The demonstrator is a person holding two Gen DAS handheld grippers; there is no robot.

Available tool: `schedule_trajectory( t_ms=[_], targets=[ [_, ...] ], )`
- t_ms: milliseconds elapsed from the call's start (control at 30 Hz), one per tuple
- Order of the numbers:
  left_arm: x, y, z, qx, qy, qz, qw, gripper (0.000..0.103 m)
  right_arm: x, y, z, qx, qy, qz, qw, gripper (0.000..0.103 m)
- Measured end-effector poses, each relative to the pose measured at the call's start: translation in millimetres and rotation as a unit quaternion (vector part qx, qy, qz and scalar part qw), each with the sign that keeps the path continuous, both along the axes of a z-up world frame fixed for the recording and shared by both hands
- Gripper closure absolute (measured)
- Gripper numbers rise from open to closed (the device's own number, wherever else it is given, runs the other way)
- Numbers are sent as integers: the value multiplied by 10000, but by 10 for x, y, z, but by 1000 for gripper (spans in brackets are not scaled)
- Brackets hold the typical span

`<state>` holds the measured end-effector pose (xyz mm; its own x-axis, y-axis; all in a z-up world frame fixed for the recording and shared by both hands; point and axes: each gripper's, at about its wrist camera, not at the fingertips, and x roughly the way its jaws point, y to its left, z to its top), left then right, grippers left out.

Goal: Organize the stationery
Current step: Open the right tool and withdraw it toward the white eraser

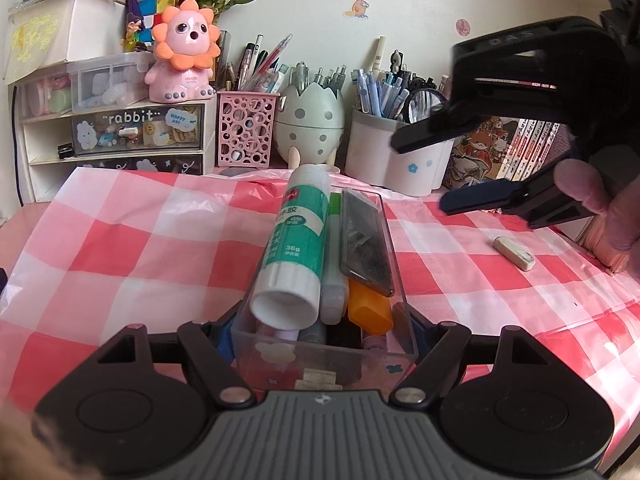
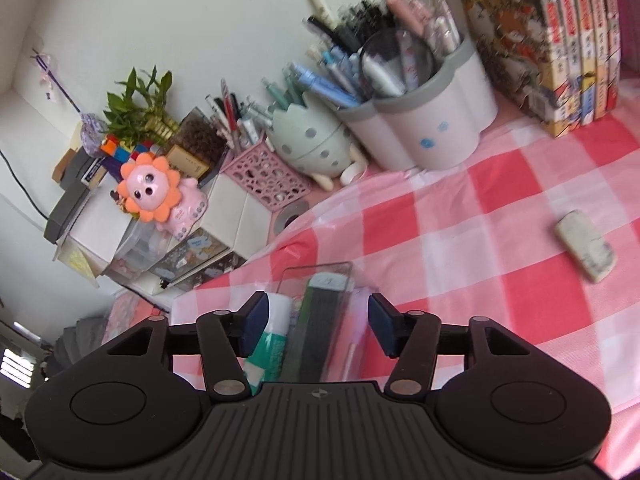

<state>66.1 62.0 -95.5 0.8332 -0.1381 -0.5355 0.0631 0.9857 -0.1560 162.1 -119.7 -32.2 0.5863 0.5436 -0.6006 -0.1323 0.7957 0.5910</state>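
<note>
A pale wall [image 1: 320, 8] with cartoon stickers [image 1: 357, 8] rises behind the red-and-white checked tablecloth [image 1: 120, 240].

Black gripper [image 2: 314, 320], blue pads [image 2: 380, 322]

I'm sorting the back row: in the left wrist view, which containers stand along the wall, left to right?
Drawer unit → pink holder → egg-shaped holder → white pen cup → books.

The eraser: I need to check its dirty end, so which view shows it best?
The right wrist view: the eraser looks large there, its smudged end visible, though slightly blurred. The left wrist view shows it small, but sharp.
</note>
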Motion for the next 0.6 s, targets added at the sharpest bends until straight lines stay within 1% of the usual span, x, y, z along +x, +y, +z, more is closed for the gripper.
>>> schedule_trajectory(
  t_ms=[67, 167, 267, 400, 600],
  targets=[
    [7, -8, 1, 9, 13, 39, 10000, 51, -27, -83, 21, -66, -54, -48, 10000, 45],
    [23, -18, 5, 19, 42, 95, 9999, 51, -76, -220, 53, -168, -158, -146, 9996, 40],
    [28, -23, 6, 14, 49, 118, 9999, 51, -119, -375, 82, -345, -261, -312, 9986, 38],
    [38, -37, 5, 12, 51, 140, 9999, 51, -152, -558, 97, -453, -339, -555, 9969, 35],
    [51, -51, 5, 14, 42, 151, 9999, 51, -194, -659, 67, -961, -539, -795, 9907, 30]
  ],
)
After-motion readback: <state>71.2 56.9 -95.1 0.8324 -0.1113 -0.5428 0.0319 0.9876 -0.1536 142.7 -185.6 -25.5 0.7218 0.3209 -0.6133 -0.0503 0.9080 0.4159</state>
